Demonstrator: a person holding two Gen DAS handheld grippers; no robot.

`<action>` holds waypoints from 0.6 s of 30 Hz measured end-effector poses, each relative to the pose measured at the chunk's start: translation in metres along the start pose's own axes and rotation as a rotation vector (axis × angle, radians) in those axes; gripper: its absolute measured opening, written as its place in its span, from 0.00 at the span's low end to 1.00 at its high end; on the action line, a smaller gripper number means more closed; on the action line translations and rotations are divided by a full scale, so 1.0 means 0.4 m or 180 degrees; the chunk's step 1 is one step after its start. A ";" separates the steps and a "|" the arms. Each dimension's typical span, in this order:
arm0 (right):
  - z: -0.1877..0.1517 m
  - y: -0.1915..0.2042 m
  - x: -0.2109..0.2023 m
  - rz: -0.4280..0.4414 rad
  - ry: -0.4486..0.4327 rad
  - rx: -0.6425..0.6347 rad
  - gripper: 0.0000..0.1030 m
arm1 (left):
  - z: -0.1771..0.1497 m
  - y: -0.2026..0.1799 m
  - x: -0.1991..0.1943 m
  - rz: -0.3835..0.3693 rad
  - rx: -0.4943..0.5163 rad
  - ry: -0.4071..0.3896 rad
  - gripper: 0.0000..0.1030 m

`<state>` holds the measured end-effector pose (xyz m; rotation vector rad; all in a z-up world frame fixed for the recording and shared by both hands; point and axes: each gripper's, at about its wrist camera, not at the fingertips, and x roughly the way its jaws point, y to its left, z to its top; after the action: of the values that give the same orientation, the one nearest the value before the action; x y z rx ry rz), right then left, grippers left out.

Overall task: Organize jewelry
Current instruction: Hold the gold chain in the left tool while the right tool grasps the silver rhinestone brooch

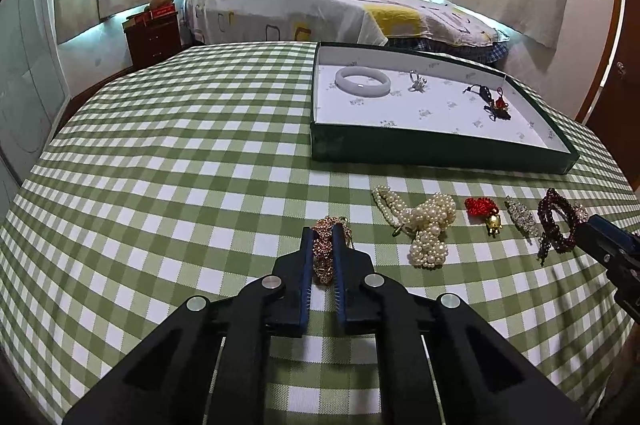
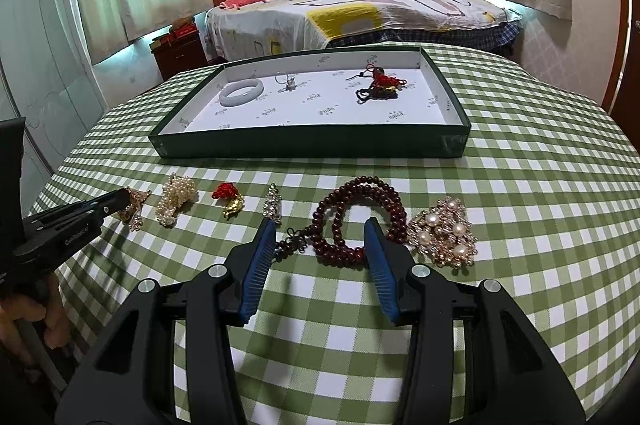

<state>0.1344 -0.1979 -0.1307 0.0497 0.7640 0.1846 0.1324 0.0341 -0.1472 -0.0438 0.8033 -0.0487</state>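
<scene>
My left gripper [image 1: 323, 233] is shut on a rose-gold rhinestone piece [image 1: 322, 265] that lies on the green checked tablecloth [image 1: 180, 165]; the right wrist view shows the same grip [image 2: 120, 199] at far left. My right gripper [image 2: 319, 225] stands open, its fingers either side of a dark red bead string [image 2: 360, 209] without touching it. A dark green tray [image 1: 400, 153] behind holds a white bangle [image 1: 362, 81], a silver ring [image 1: 417, 81] and a dark cord with a red charm [image 1: 494, 103].
In a row on the cloth lie a pearl cluster [image 2: 176, 201], a red knot with a gold charm [image 2: 230, 199], a crystal clip [image 2: 273, 205] and a gold brooch with pearls [image 2: 446, 233]. A bed [image 2: 360, 13] and a nightstand [image 2: 180, 53] stand beyond the table.
</scene>
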 end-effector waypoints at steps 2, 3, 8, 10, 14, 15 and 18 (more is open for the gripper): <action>0.006 0.009 0.006 0.0027 0.0005 -0.0024 0.44 | 0.002 0.000 -0.002 0.0012 0.0013 -0.0014 0.10; 0.010 0.014 0.009 0.0044 0.0005 -0.0036 0.44 | 0.003 0.001 -0.003 0.0017 0.0012 -0.0016 0.10; 0.032 0.043 0.038 0.0123 0.0046 -0.0117 0.41 | 0.005 0.015 0.000 0.0041 -0.0025 -0.0003 0.10; 0.039 0.054 0.050 0.0150 0.0072 -0.0147 0.35 | 0.006 0.020 0.003 0.0049 -0.0040 0.0008 0.10; 0.051 0.066 0.091 0.0192 0.0199 -0.0190 0.26 | 0.005 0.027 0.007 0.0054 -0.0061 0.0027 0.10; 0.052 0.066 0.099 0.0209 0.0241 -0.0173 0.25 | 0.005 0.027 0.008 0.0054 -0.0066 0.0029 0.10; 0.058 0.064 0.115 0.0209 0.0315 -0.0155 0.24 | 0.005 0.030 0.010 0.0054 -0.0075 0.0037 0.10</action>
<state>0.1792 -0.1636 -0.1427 0.0195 0.8567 0.2695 0.1367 0.0460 -0.1494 -0.0591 0.8159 -0.0233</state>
